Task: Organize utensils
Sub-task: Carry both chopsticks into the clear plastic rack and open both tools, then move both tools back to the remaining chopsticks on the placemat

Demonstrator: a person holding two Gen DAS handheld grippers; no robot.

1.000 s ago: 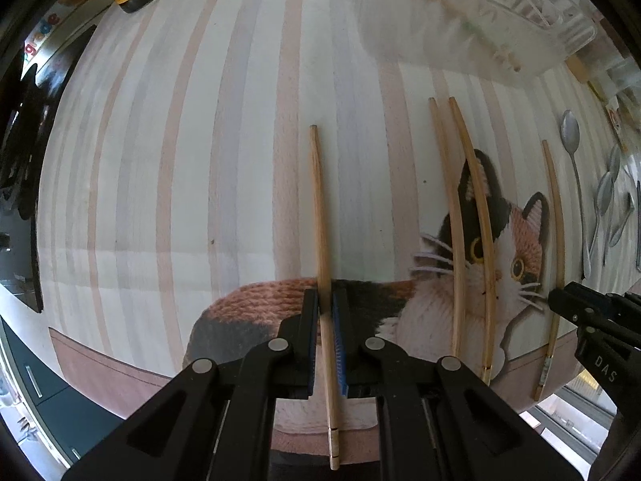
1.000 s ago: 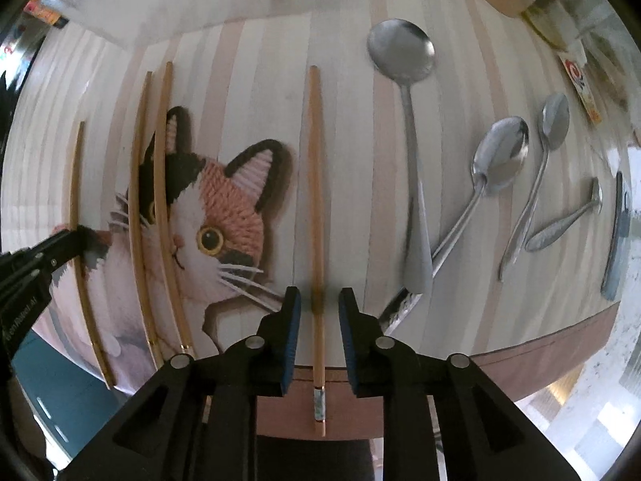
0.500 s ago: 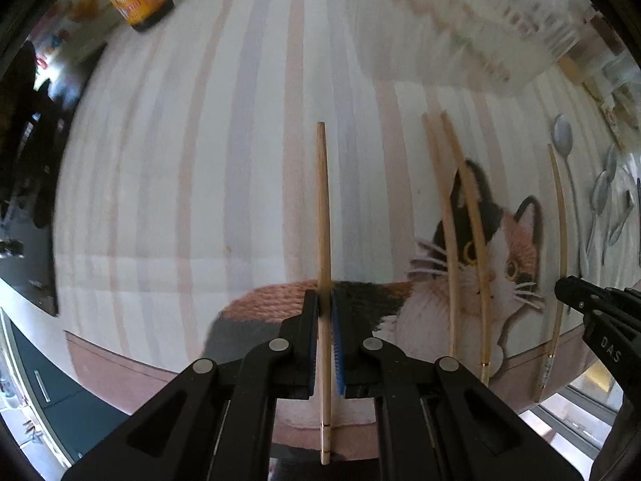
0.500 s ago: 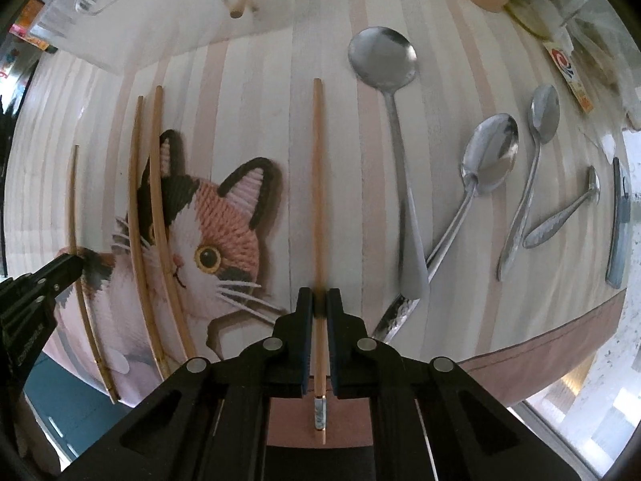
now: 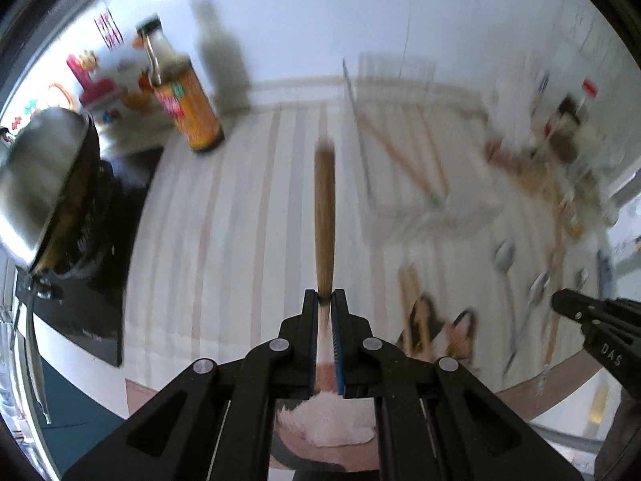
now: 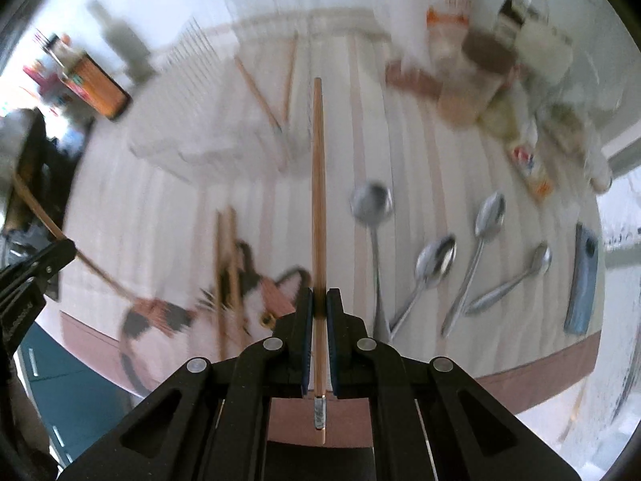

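Observation:
My left gripper [image 5: 325, 298] is shut on a wooden chopstick [image 5: 324, 216], lifted above the striped cat-print mat [image 5: 240, 240] and blurred by motion. My right gripper [image 6: 319, 296] is shut on another chopstick [image 6: 317, 184], also raised off the mat. Two chopsticks [image 6: 226, 264] still lie side by side on the cat picture. A clear plastic tray [image 6: 224, 128] at the back holds a few chopsticks [image 6: 260, 98]. Several metal spoons [image 6: 436, 264] lie to the right. The right gripper also shows in the left wrist view [image 5: 561, 302], and the left gripper shows in the right wrist view [image 6: 66, 246].
A brown sauce bottle [image 5: 188, 116] stands at the back left, beside a steel pot [image 5: 40, 184] on a black cooktop. Jars and packets [image 6: 492, 60] crowd the back right. A blue-grey handled tool [image 6: 581, 280] lies at the mat's right edge.
Both grippers have lifted their chopsticks off the mat and tilted up, bringing the back wall, bottle and tray into view. The right gripper shut on its chopstick a second ago.

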